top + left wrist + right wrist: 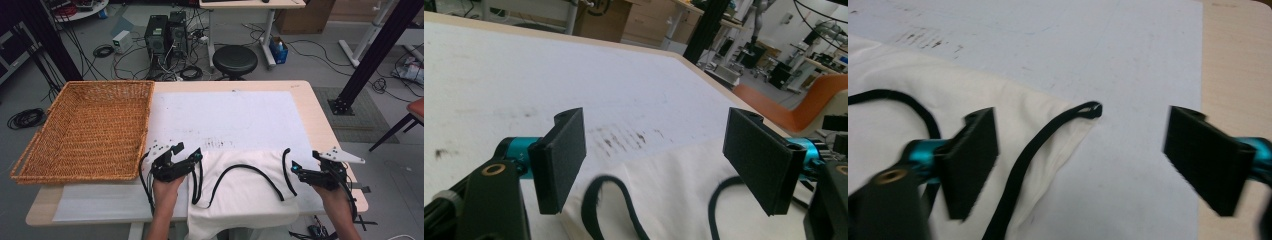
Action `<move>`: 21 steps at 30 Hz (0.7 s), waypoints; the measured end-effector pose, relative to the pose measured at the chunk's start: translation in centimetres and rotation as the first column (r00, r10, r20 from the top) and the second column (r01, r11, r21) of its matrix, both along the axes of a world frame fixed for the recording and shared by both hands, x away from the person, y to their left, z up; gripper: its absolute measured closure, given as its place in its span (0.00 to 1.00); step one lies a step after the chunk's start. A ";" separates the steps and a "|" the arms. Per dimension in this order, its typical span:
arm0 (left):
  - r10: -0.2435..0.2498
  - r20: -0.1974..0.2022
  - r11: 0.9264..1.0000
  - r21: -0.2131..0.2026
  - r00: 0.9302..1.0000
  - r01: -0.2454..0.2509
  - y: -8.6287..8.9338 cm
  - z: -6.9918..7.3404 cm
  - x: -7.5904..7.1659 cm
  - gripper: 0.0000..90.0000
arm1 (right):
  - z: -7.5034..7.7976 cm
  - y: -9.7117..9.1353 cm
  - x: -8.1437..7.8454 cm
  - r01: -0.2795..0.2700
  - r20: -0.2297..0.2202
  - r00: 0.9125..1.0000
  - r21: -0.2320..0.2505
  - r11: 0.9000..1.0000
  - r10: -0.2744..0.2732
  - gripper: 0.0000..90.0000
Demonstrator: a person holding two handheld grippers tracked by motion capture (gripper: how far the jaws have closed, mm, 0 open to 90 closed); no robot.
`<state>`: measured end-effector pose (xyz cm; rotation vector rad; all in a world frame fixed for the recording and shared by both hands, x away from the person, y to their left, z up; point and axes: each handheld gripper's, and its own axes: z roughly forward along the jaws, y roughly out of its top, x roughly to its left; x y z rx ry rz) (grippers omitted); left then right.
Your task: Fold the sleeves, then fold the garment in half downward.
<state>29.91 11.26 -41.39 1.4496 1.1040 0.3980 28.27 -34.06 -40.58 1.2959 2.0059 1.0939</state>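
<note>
White cloth bag (pixel 245 192) flat, left gripper (pixel 189 156) and right gripper (pixel 295 169) flanking, jaws wide.

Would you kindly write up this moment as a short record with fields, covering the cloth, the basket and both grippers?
cloth: white cloth bag with black straps, spread flat at the table's near edge, partly hanging over it
basket: wicker basket, on the table's left side, nothing inside
surface: white sheet with dark smudges, over the wooden table
left gripper: open, at the bag's left corner, nothing between the jaws
right gripper: open, at the bag's right corner, holding nothing
</note>
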 end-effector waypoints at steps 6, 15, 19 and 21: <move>0.009 -0.007 1.000 0.003 1.000 -0.009 0.1 0.3 0.7 0.28 | 0.4 -0.2 1.5 -0.013 -0.006 1.000 -0.003 1.000 0.013 0.13; 0.004 -0.014 1.000 0.015 1.000 -0.004 0.1 0.3 0.9 0.28 | 0.3 -0.5 1.9 -0.014 -0.009 1.000 0.009 1.000 0.014 0.13; 0.008 -0.025 1.000 0.027 1.000 -0.007 0.1 0.4 1.2 0.28 | 0.4 -0.4 2.1 -0.018 -0.011 1.000 0.018 1.000 0.019 0.13; -0.001 -0.040 0.999 0.038 0.999 0.002 0.0 0.4 1.6 0.28 | 0.6 -0.3 2.4 -0.026 -0.009 1.000 0.019 0.999 0.027 0.13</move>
